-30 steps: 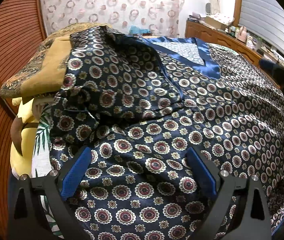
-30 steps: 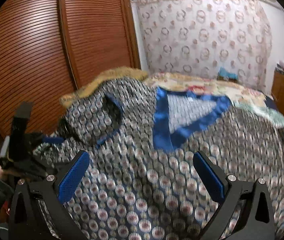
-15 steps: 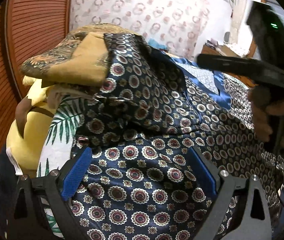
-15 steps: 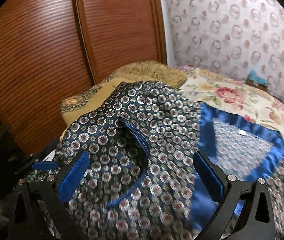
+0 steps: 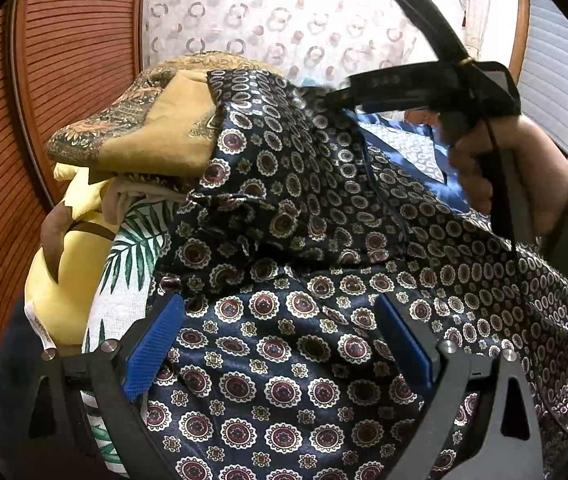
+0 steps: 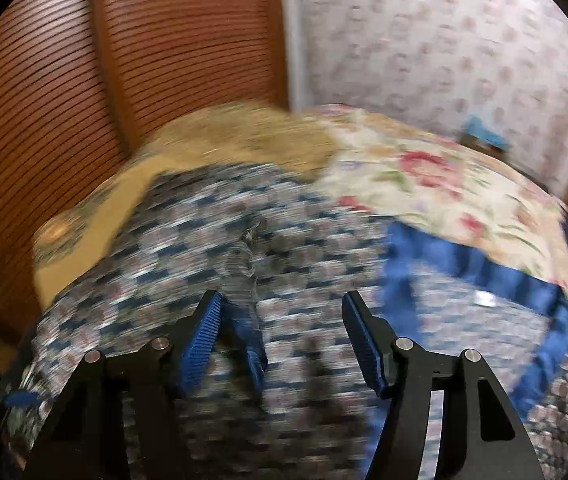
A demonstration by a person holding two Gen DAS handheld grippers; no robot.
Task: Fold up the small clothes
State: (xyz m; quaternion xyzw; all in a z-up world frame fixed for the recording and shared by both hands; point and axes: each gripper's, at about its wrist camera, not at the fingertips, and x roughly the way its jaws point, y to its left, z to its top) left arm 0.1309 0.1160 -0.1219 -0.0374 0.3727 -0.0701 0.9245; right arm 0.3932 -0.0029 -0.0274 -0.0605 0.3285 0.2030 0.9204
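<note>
Since the earlier frames the right gripper [image 6: 280, 338] has swung across and down onto the raised part of the patterned shirt [image 5: 284, 360], and its fingers now stand closer together than before, though a clear gap remains between them. In the left wrist view that same gripper [image 5: 326, 98] appears at upper right, held by the person's hand [image 5: 512, 172], with its tips at the shirt's top fold; whether they touch the cloth cannot be told.

At far left in the left wrist view stands the ribbed wooden wardrobe door [image 5: 0, 184]. Next to it lies a pile: a tan and gold pillow [image 5: 152, 136] on top, a yellow cushion [image 5: 64, 280] under it, and a white cloth with green leaves [image 5: 132, 264] beside that. The shirt, dark blue with round medallions, drapes over the pillow's right edge and spreads across the bed toward the camera. The left gripper [image 5: 280, 340] hovers just above it, fingers wide apart, nothing between them. Farther right the shirt's bright blue satin collar [image 5: 448, 188] shows.

The right wrist view is blurred. It shows the wardrobe door at left, the shirt below the fingers, the blue collar [image 6: 480, 264] to the right, and a floral bedspread [image 6: 436, 184] beyond.
</note>
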